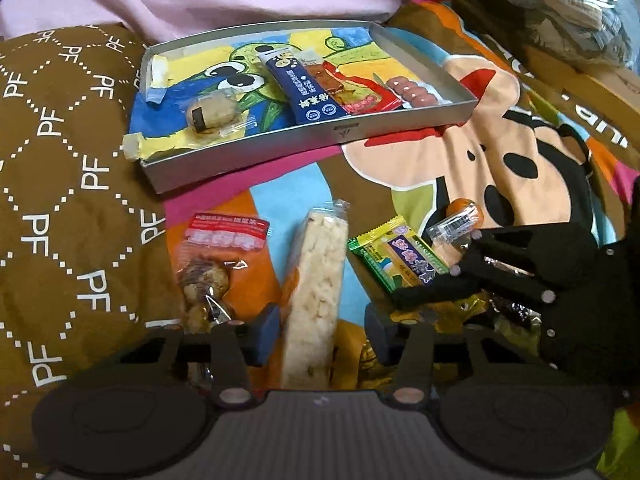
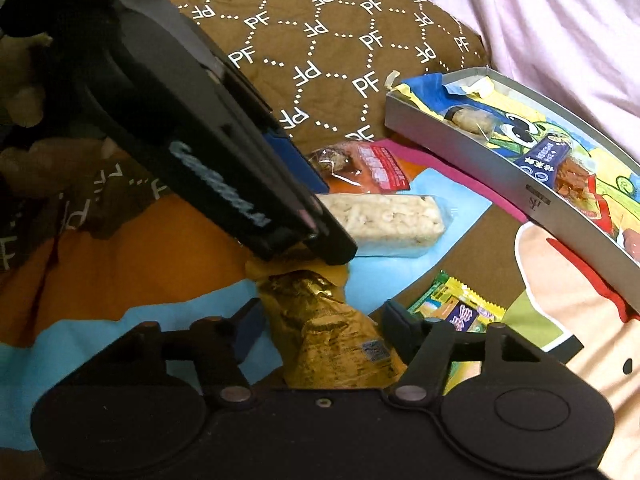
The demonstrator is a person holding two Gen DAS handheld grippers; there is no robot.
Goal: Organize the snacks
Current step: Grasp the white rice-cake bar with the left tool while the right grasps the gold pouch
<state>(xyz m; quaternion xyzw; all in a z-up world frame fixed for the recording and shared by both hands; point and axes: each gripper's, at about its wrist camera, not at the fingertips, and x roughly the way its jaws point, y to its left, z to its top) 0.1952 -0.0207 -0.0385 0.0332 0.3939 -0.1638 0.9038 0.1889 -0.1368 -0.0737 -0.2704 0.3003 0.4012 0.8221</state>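
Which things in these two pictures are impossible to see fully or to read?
- Gold packet: in the left wrist view the right gripper mostly hides it.
- Tray: in the right wrist view its far end is cut off by the frame edge.
- Rice bar: in the right wrist view its near end is hidden by the left gripper.
- Blue packet: its small print is too small to read.

Crowded near ground, open cloth toward the tray

Loose snacks fill the near middle: a rice bar (image 1: 316, 296) lies between the open fingers of the left gripper (image 1: 322, 334), a red-topped packet (image 1: 216, 256) just left of it, a green-yellow packet (image 1: 396, 256) to its right. The right gripper (image 1: 500, 276) blocks the near right, over a gold packet (image 2: 332, 336). Bare blanket (image 1: 288, 176) lies between the snacks and the metal tray (image 1: 256, 160) farther off. The tray's left part has gaps around a round snack (image 1: 210, 116); its right half is packed.
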